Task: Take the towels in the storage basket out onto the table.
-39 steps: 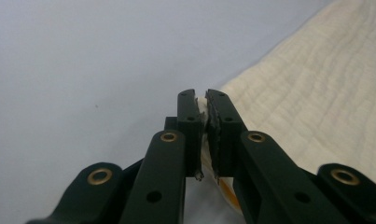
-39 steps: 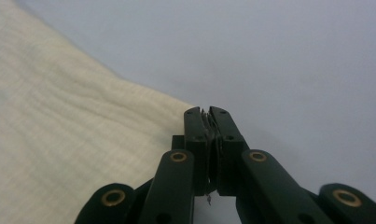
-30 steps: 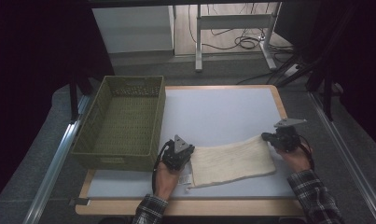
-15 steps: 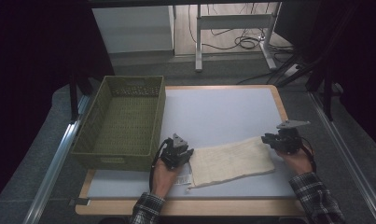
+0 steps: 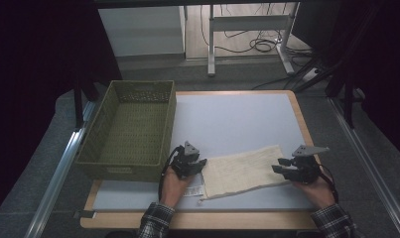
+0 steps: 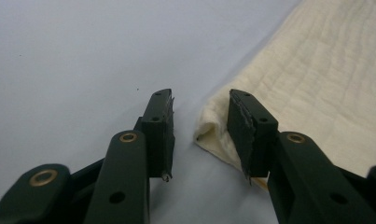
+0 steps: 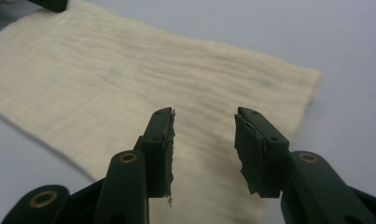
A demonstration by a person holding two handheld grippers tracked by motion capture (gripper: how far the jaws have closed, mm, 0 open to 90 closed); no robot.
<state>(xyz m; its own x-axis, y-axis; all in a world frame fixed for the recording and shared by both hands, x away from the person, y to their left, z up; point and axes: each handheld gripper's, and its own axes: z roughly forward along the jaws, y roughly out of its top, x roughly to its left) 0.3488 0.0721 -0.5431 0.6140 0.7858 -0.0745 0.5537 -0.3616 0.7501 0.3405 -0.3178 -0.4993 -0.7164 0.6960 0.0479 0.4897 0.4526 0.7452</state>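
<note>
1. olive-green woven basket (image 5: 130,131) stands well left of the cream cloth (image 5: 244,170), on the left part of the pale table top (image 5: 232,119); its near right corner is just beside the person's left hand.
2. left gripper (image 5: 191,162) sits at the cloth's left end, held by the left hand (image 5: 173,182), which comes up from a plaid sleeve (image 5: 155,223). in the left gripper view its jaws stand wide apart with nothing between them (image 6: 199,126); the cloth's folded corner (image 6: 213,126) lies just ahead of the gap, against the inner face of the right jaw.
3. a small white label (image 5: 192,190) lies at the cloth's near left corner, just beside the left hand.
4. the cream cloth lies flat on the table top, stretched slantwise between the two grippers, its right end farther from the person than its left.
5. right gripper (image 5: 283,168) is at the cloth's right end, held by the right hand (image 5: 316,188). in the right gripper view its jaws are wide apart and hold nothing (image 7: 204,140), poised over the cloth (image 7: 143,79) near its edge; whether they touch it cannot be told.
</note>
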